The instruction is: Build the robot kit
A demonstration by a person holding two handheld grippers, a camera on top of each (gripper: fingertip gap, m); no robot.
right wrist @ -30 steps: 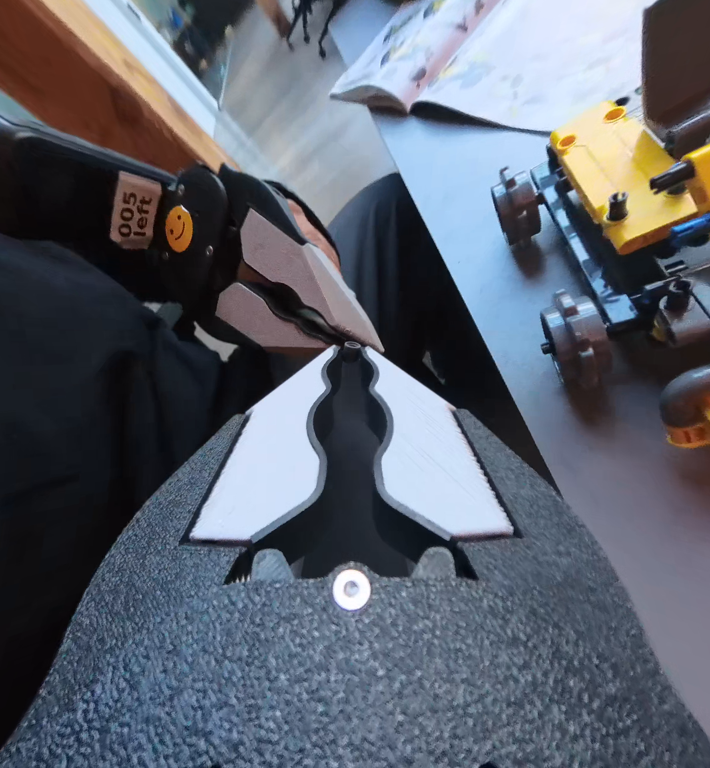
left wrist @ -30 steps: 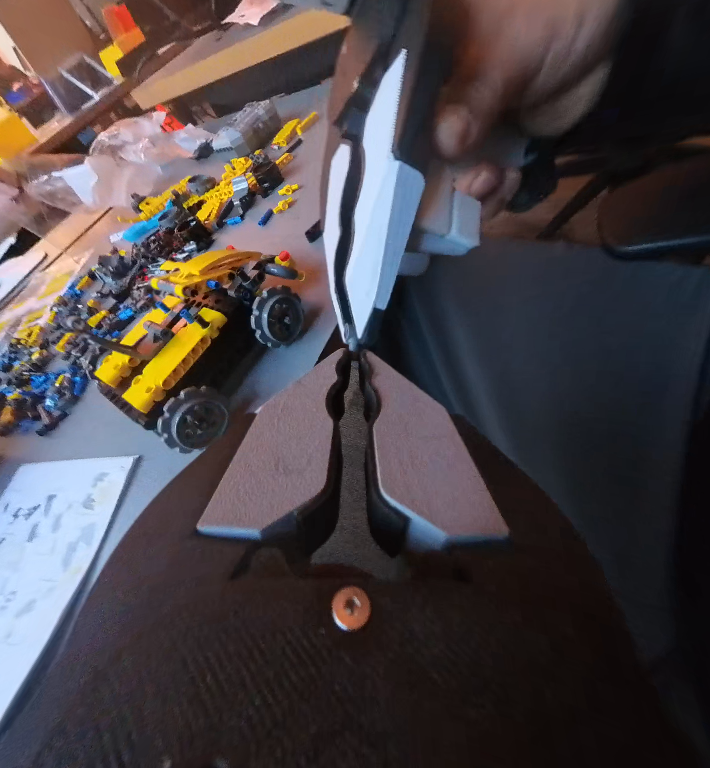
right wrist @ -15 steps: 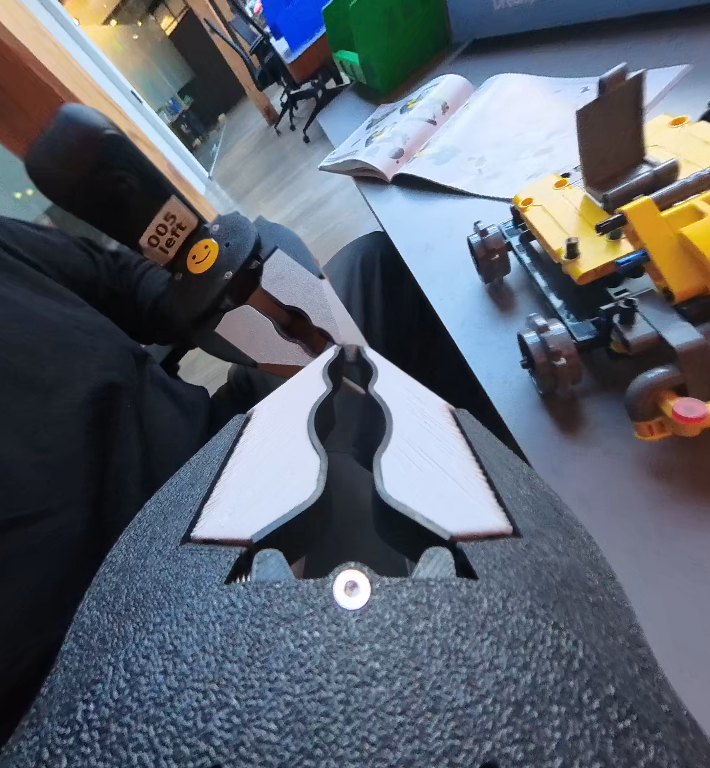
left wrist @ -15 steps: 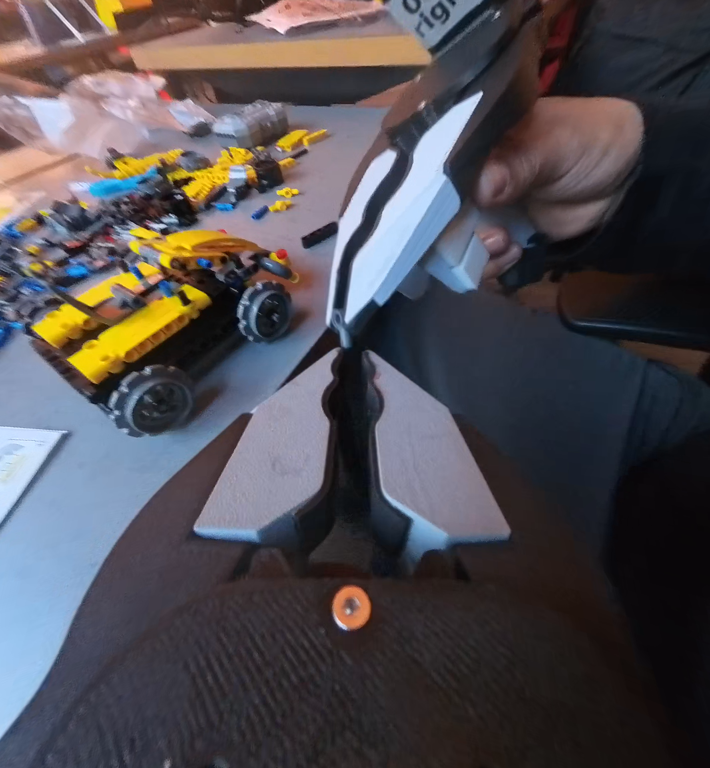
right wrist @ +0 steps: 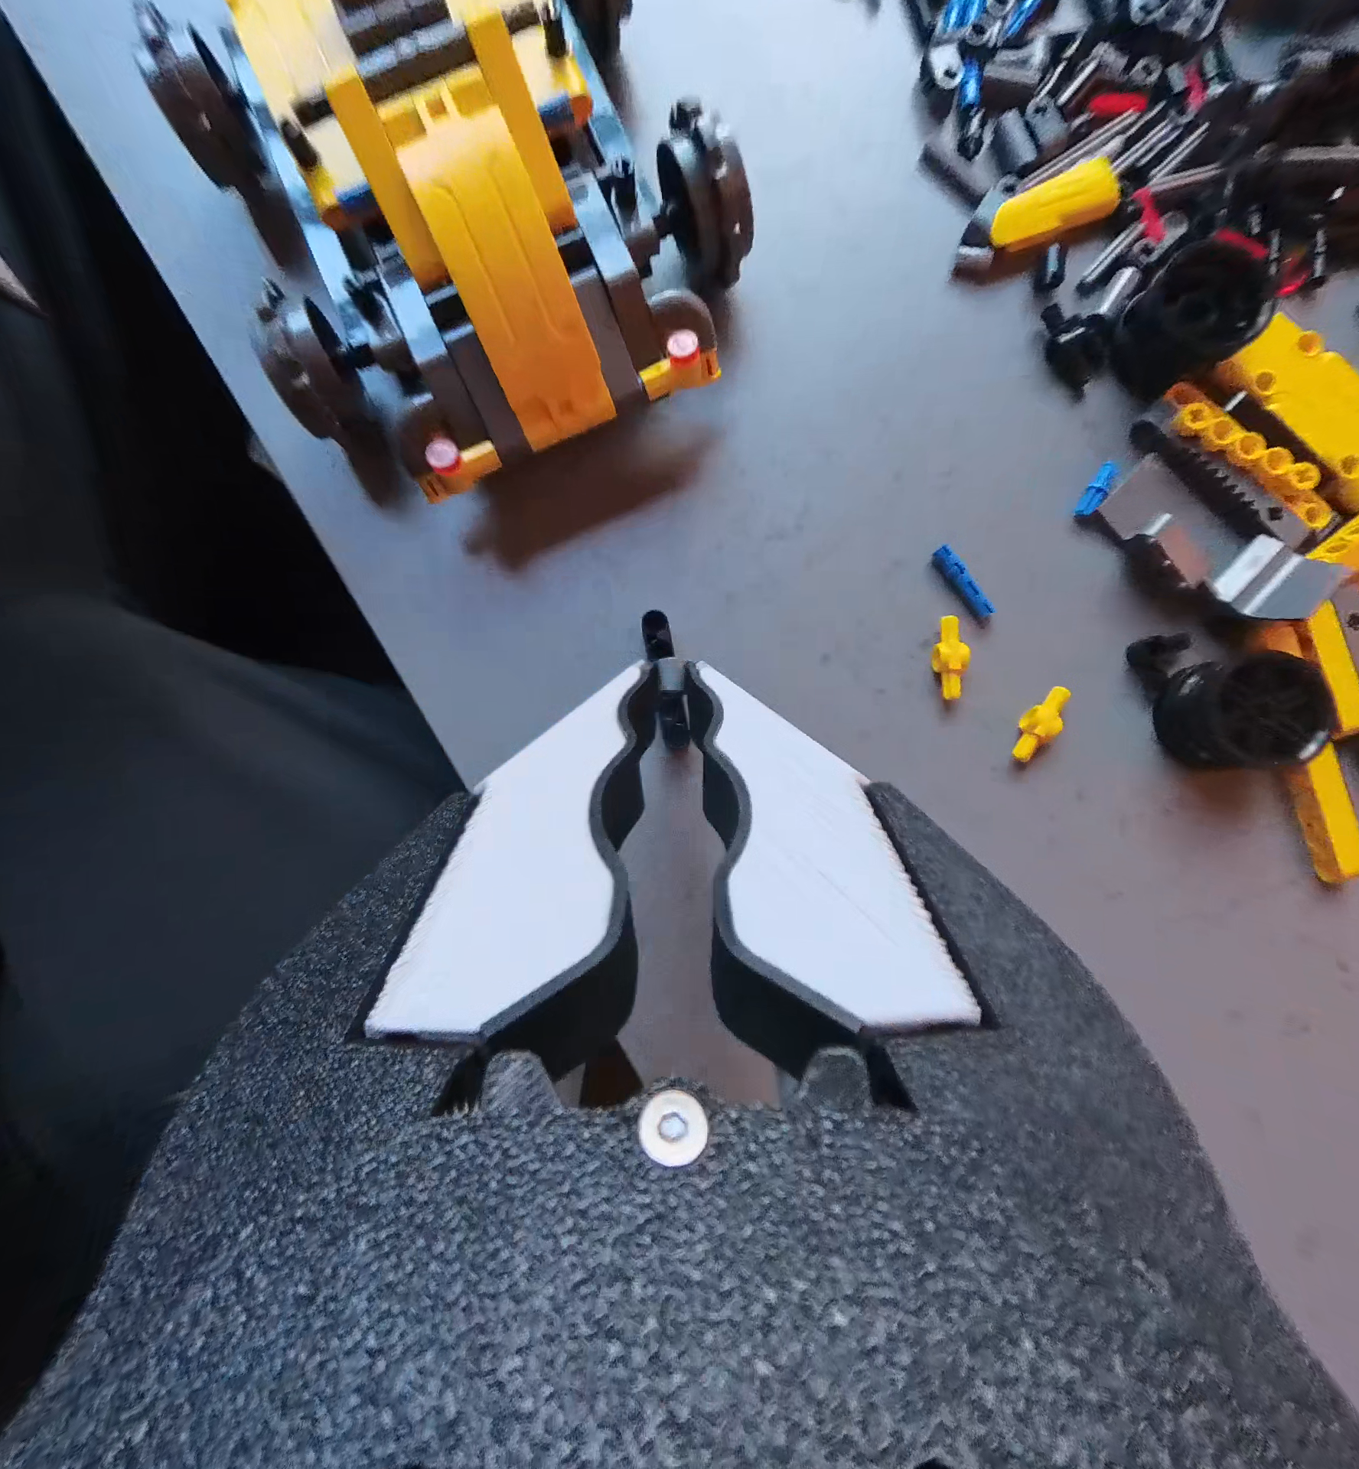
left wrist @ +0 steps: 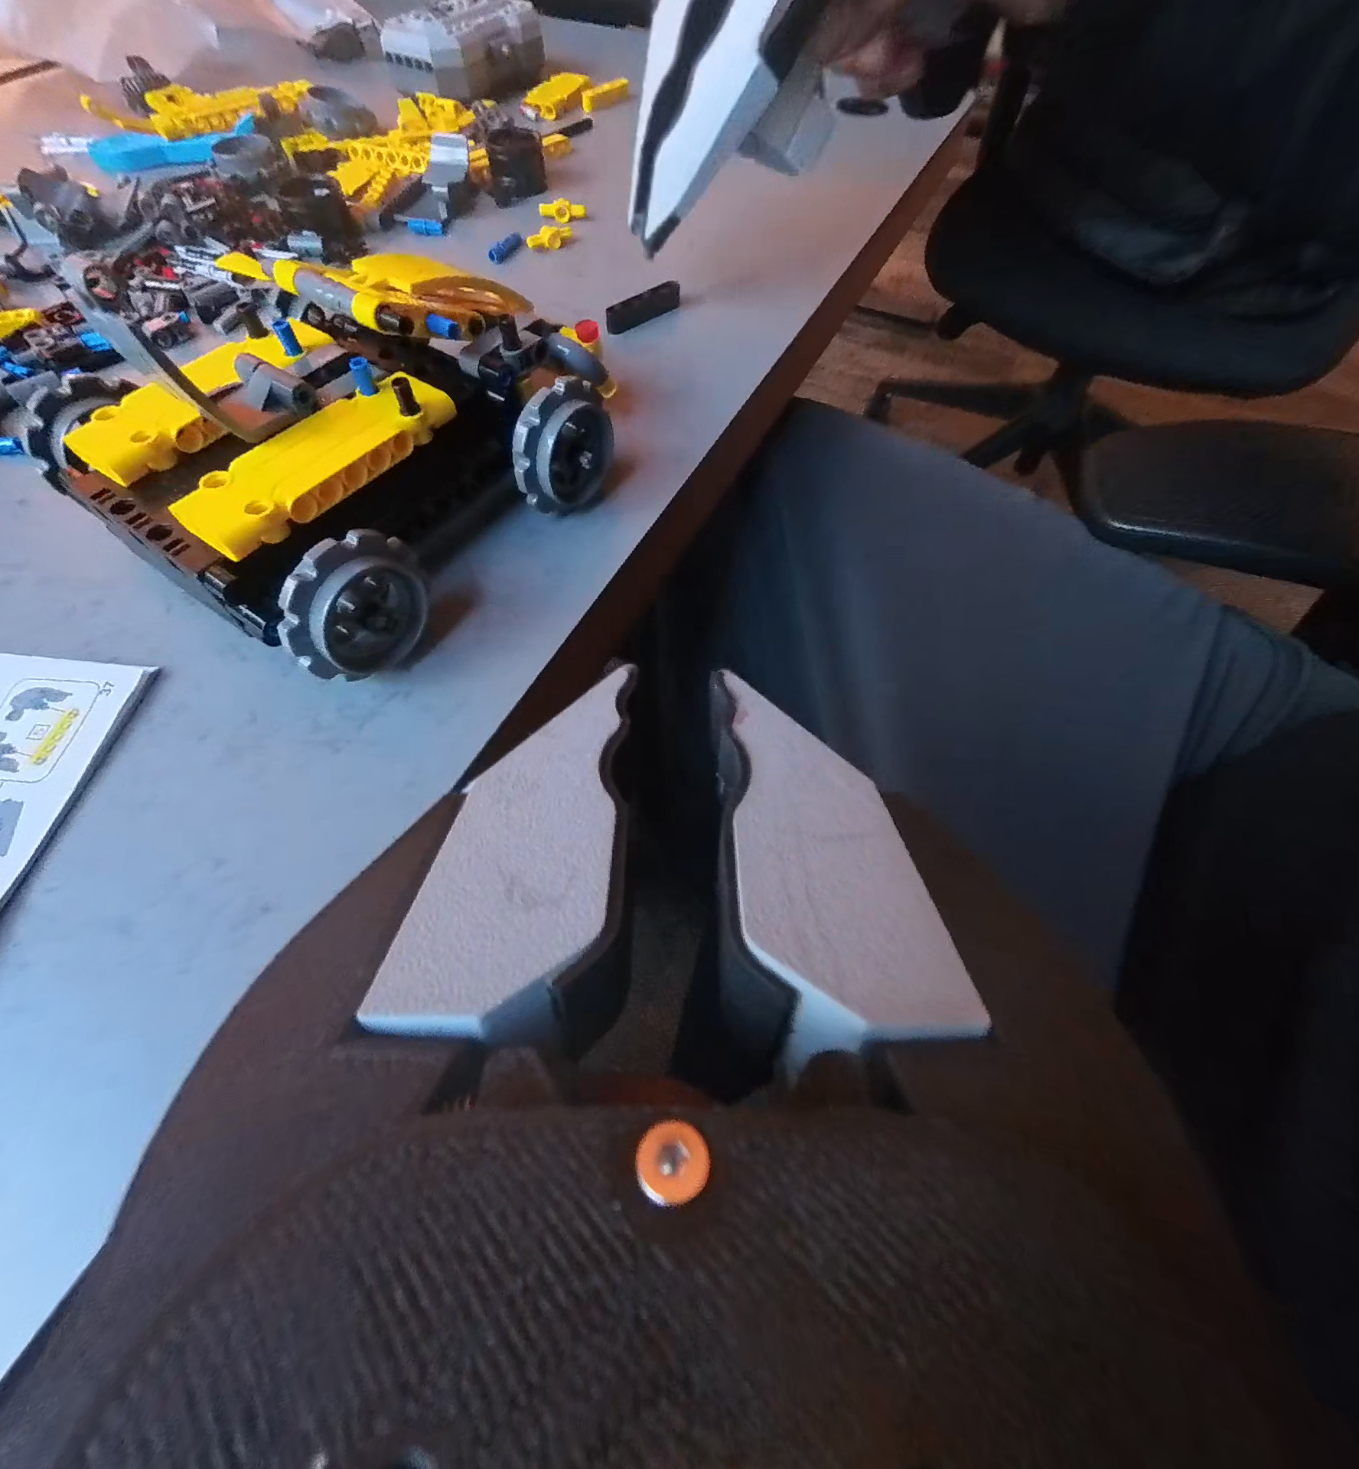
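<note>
My left gripper [left wrist: 675, 690] is open and empty. It hangs at the table's edge [left wrist: 581, 636] above a person's grey-clad leg [left wrist: 939, 636]. My right gripper [right wrist: 670, 669] is shut on a small black pin [right wrist: 667, 682] and hovers low over the grey table [right wrist: 819, 477]. A short black beam [right wrist: 655, 625] lies on the table right under its tips. The left wrist view shows the right gripper [left wrist: 648, 238] pointing down just above that beam [left wrist: 643, 306]. A yellow and black brick-built vehicle [left wrist: 326, 445] stands near the table edge, also in the right wrist view [right wrist: 485, 262].
Loose yellow, black and blue parts are piled beyond the vehicle [left wrist: 303, 159] and to the right [right wrist: 1257, 397]. Two yellow connectors [right wrist: 950, 656] and a blue pin [right wrist: 962, 580] lie near the right gripper. An open instruction booklet [left wrist: 16, 779] lies left. A black office chair [left wrist: 1137, 278] stands beside the table. Tip to tip, the grippers are about 20 cm apart.
The two grippers were tip to tip off the table edge. My left jaws have opened. My right gripper has swung away over the table with the pin, down toward the black beam.
</note>
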